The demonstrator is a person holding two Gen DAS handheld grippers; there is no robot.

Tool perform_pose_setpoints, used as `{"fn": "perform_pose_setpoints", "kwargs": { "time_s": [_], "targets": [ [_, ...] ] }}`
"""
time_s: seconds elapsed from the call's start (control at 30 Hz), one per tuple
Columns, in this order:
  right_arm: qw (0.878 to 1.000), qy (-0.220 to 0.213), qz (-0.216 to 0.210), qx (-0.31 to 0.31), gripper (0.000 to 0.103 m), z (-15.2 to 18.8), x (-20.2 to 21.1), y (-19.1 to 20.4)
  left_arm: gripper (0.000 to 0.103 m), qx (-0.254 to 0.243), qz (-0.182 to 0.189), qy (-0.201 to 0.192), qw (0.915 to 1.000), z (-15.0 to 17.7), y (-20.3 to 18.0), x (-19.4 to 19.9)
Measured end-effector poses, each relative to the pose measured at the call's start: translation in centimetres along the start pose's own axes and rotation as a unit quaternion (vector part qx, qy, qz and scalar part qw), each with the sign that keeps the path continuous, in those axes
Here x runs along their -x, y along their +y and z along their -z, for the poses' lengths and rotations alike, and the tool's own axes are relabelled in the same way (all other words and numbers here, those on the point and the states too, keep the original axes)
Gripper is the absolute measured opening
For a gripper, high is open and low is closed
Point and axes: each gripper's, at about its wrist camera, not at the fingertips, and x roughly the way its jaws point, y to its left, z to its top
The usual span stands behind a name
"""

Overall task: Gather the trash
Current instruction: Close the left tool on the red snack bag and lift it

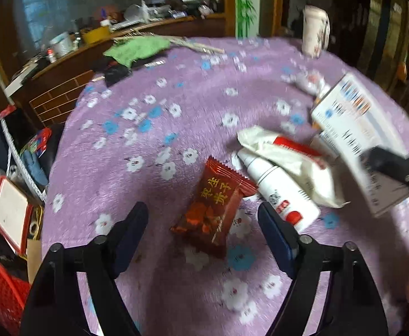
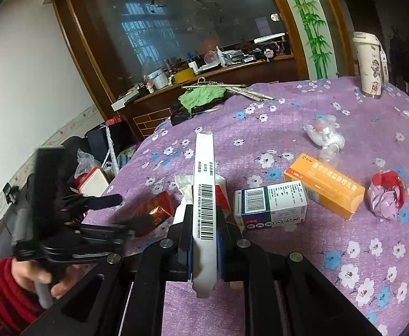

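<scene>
The right gripper (image 2: 204, 249) has its fingers pinching a flat white carton (image 2: 204, 196) by its thin edge, barcode side up, held above the bench (image 2: 344, 266). My worry is that grip: the carton is thin card and looks empty, so it may buckle or pivot between the pads and slip out on the way to a bin. In the left wrist view the same carton (image 1: 355, 140) sits at 3 o'clock, blurred.

The left gripper (image 1: 204, 218) has its fingers spread wide, one on each side of a red snack wrapper (image 1: 215, 207) lying flat on the purple flowered cloth, not yet touching it. The white spray bottle (image 1: 277, 193) lies just beside the wrapper at 2 o'clock, touching the outer side of one finger; closing could nudge it or roll it. The wrapper is slick foil and flat, so the fingers may skate over it and catch cloth instead.

Other rubbish lies further out: a crumpled white packet (image 1: 288, 162) over the bottle, a blue-and-white medicine box (image 2: 271, 207), an orange box (image 2: 325, 187), a clear plastic wad (image 2: 325, 137) and a crumpled red-and-pink wrapper (image 2: 386, 196).
</scene>
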Motion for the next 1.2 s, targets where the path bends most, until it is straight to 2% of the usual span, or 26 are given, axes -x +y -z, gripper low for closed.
{"fn": "perform_pose_setpoints", "kwargs": {
  "time_s": [0.03, 0.07, 0.1, 0.3, 0.4, 0.47, 0.6, 0.67, 1.0, 1.2],
  "targets": [
    [1.0, 0.001, 0.0, -0.002, 0.014, 0.0, 0.0, 0.0, 0.061, -0.006, -0.003, 0.005, 1.0, 0.1, -0.2, -0.4],
    [1.0, 0.002, 0.001, -0.002, 0.014, 0.0, -0.1, 0.0, 0.056, -0.009, 0.0, 0.012, 0.9999, 0.0, -0.4, -1.1],
    [1.0, 0.003, -0.001, -0.001, 0.014, 0.0, -0.1, 0.0, 0.044, -0.005, 0.004, 0.014, 0.9999, 0.1, -0.3, -1.5],
    [1.0, 0.003, -0.002, 0.005, 0.014, 0.1, -0.1, 0.3, 0.033, 0.029, 0.016, 0.006, 0.9994, 0.7, 0.2, -2.0],
    [1.0, 0.005, -0.003, 0.009, 0.014, 0.1, -0.1, 0.5, 0.033, 0.057, 0.022, -0.006, 0.9981, 0.9, 0.9, -1.0],
    [1.0, 0.004, -0.002, 0.013, 0.014, 0.2, -0.2, 0.7, 0.033, 0.069, 0.019, -0.03, 0.997, 1.1, 1.0, 0.7],
    [1.0, 0.006, -0.003, 0.028, 0.014, 0.4, -0.3, 1.5, 0.033, 0.11, 0.003, -0.083, 0.9904, 2.3, 0.7, 4.1],
    [0.999, 0.007, -0.004, 0.04, 0.014, 0.5, -0.4, 2.1, 0.033, 0.116, -0.018, -0.099, 0.9881, 2.7, 0.5, 4.5],
    [0.998, 0.003, -0.001, 0.065, 0.014, 0.8, -0.3, 3.2, 0.033, 0.099, -0.043, -0.13, 0.9855, 2.9, 0.3, 4.8],
    [0.998, 0.005, 0.004, 0.069, 0.014, 0.9, -0.5, 3.3, 0.033, 0.097, -0.052, -0.131, 0.9853, 2.9, 0.3, 4.7]
  ]
}}
